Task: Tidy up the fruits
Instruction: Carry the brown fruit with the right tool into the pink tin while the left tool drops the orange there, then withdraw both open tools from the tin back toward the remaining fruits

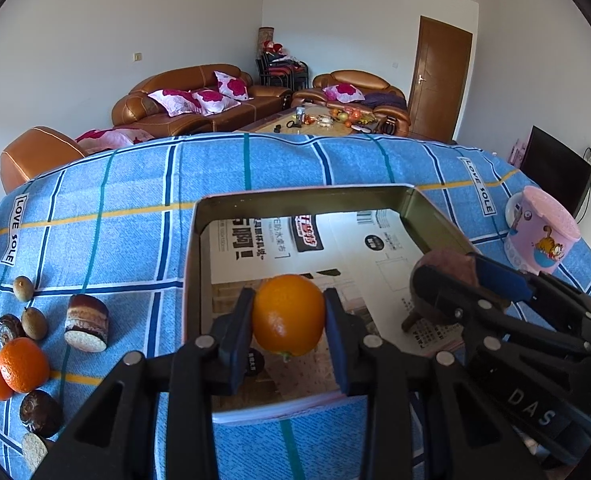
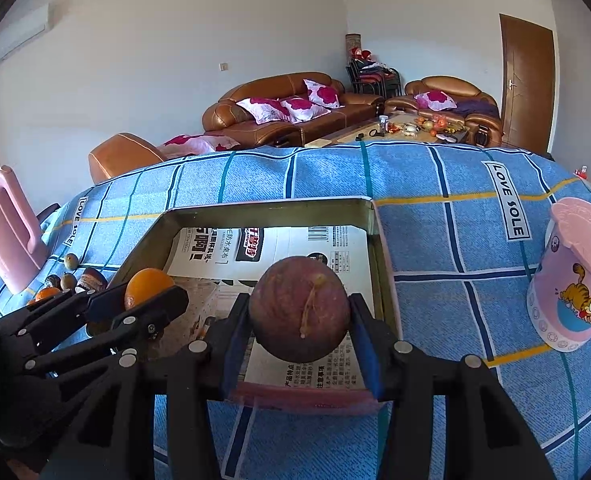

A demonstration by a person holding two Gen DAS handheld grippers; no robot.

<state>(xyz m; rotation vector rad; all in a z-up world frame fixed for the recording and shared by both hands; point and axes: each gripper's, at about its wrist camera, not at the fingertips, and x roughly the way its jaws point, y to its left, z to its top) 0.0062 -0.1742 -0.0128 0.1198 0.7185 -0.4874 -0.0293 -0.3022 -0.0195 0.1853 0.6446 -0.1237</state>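
An orange [image 1: 288,320] hangs over the near left of a shallow box [image 1: 295,197] lined with printed paper, and my left gripper [image 1: 289,296] is shut on its sides. A round, dark reddish-brown fruit [image 2: 300,320] sits between the pads of my right gripper [image 2: 299,300], which is shut on it above the box's [image 2: 267,205] near right part. In the right wrist view, the left gripper [image 2: 151,292] and its orange [image 2: 147,282] show at the left. In the left wrist view, the right gripper [image 1: 449,270] shows at the right with the dark fruit [image 1: 447,256].
Left of the box, loose items lie on the blue checked cloth [image 1: 135,200]: two oranges [image 1: 23,364], small greenish-brown fruits [image 1: 34,322], a brown roll-shaped piece [image 1: 87,328] and dark round pieces [image 1: 39,412]. A pink cup [image 2: 575,280] stands at the right. A pink object [image 2: 13,232] stands at the far left.
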